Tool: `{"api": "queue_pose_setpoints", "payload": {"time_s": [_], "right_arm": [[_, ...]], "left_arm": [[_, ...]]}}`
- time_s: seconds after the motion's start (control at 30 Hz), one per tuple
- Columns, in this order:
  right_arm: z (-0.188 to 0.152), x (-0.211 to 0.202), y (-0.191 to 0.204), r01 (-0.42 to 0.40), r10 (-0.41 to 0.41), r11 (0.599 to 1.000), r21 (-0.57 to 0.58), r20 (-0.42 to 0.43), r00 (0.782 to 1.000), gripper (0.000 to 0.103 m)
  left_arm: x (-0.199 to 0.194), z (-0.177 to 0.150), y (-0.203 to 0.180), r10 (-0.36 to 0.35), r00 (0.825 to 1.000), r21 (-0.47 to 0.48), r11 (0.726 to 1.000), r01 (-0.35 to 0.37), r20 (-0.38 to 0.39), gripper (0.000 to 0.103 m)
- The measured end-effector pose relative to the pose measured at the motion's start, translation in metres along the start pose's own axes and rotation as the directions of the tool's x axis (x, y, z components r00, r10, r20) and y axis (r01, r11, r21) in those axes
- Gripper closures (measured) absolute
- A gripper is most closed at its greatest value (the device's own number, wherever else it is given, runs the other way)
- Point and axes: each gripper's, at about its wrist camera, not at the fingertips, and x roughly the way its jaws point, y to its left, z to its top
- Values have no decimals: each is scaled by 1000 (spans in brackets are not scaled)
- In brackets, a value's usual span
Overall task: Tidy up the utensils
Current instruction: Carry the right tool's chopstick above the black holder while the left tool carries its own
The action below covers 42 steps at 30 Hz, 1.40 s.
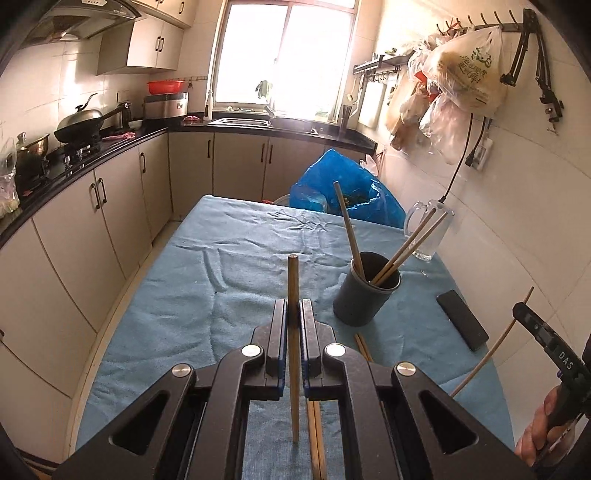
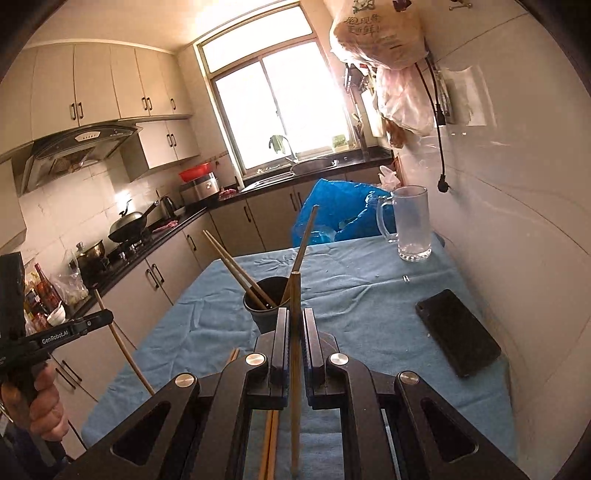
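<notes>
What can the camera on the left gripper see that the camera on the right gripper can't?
Only the left wrist view shows the hook rail high on the wall and the right gripper with its chopstick from the side.

Only the right wrist view shows the upper cabinets in full and the left gripper from the side.

Both show the dark holder with three chopsticks, the glass mug, the black phone, the blue bag, the blue cloth, and two chopsticks still lying on it.

The left gripper (image 2: 101, 318) is showing "GenRobot.AI" in white along its side. The right gripper (image 1: 519, 308) is bearing the letters "DAS". A hanging bag (image 1: 469, 70) is carrying green Chinese print, too blurred to read.
</notes>
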Motion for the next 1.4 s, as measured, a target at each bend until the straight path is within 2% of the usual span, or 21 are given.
{"api": "queue_pose_setpoints", "payload": {"time_s": [1.17, 1.4], "right_arm": [[16, -13, 0, -6, 4, 1000, 29, 48, 999, 96], [20, -13, 0, -14, 13, 999, 32, 49, 999, 96]], "left_arm": [[-19, 6, -2, -32, 999, 8, 999, 32, 28, 97], [-23, 21, -12, -59, 997, 15, 998, 58, 40, 97]]}}
